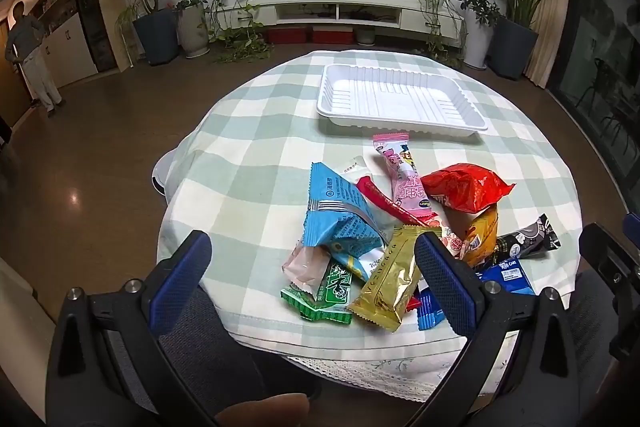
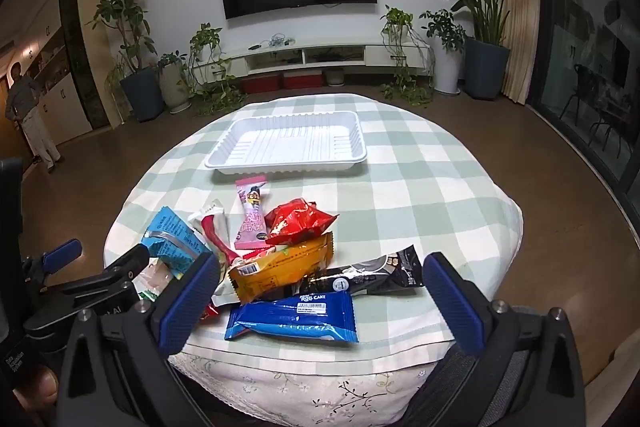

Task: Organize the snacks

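Both hand-held grippers, left point(image 1: 312, 267) and right point(image 2: 320, 287), gape wide and empty over snack packets point(image 2: 280, 267) near a white tray point(image 2: 288, 143).

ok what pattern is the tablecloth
Pale green and white checks on the tablecloth, clearest in the right wrist view.

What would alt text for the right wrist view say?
An open gripper hovers over a snack pile on a checked tablecloth, blue roll cake packet nearest. An empty white tray sits beyond.
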A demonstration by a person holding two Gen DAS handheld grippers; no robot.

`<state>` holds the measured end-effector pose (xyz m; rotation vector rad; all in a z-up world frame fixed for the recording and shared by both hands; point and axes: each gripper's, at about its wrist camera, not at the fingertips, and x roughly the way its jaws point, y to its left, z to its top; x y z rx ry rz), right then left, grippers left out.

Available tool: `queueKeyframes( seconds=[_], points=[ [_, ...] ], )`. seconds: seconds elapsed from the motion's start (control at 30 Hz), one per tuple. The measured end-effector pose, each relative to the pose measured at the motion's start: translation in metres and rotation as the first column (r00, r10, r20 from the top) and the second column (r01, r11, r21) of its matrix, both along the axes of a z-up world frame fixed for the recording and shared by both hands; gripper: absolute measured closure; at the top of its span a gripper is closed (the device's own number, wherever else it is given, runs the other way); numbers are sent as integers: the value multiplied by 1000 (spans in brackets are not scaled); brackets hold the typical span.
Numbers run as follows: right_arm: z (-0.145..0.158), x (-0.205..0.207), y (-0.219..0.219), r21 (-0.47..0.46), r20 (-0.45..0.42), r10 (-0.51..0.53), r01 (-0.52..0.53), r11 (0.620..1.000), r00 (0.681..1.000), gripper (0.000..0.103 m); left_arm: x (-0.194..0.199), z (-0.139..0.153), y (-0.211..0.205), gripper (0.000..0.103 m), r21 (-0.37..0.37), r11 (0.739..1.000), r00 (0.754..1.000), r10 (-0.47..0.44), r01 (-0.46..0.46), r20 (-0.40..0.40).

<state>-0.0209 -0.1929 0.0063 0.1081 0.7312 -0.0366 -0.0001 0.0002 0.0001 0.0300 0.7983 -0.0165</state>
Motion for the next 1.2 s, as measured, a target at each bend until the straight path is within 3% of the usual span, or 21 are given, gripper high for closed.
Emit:
queueKeyframes(
  seconds=[0.47, 1.2],
  points=[
    [5, 5, -4, 5, -6, 0, 0, 1000, 1000, 0, 2, -7, -1, 0, 9, 1000, 1000, -1, 2, -19],
    [-25, 0, 3, 9, -23, 0, 0, 1000, 1000, 0, 1, -10, -1, 0, 12, 1000, 1000, -1, 2, -25]
  ],
)
